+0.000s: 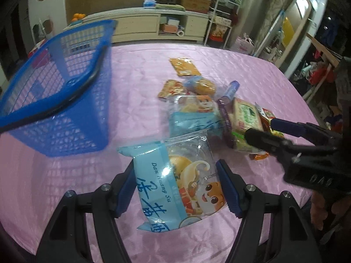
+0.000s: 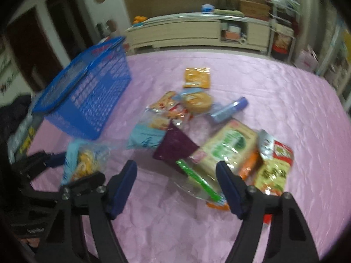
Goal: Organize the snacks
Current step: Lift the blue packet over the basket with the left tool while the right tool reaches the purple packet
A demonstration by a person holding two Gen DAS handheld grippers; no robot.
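My left gripper (image 1: pixel 175 188) is shut on a light-blue egg-yolk pastry packet (image 1: pixel 175 175) and holds it above the pink tablecloth (image 1: pixel 142 70). In the right wrist view the same packet (image 2: pixel 83 164) sits in the left gripper (image 2: pixel 74 168) at the far left. The blue mesh basket (image 1: pixel 72 127) (image 2: pixel 94 100) stands to the left of the snack pile. My right gripper (image 2: pixel 175 175) is open over the near end of a clear packet with a green stripe (image 2: pixel 197 182), beside the green cracker pack (image 2: pixel 228 146). Its pads are not pressing on anything. The right gripper (image 1: pixel 263 129) also shows at the pile's right side.
The pile holds an orange sachet (image 2: pixel 197 76), a round pastry (image 2: pixel 197 100), a purple packet (image 2: pixel 175 144), a blue tube (image 2: pixel 230 109), another light-blue packet (image 2: pixel 144 138) and a red-and-yellow packet (image 2: pixel 274 166). A cream sideboard (image 2: pixel 186 30) stands beyond the table's far edge.
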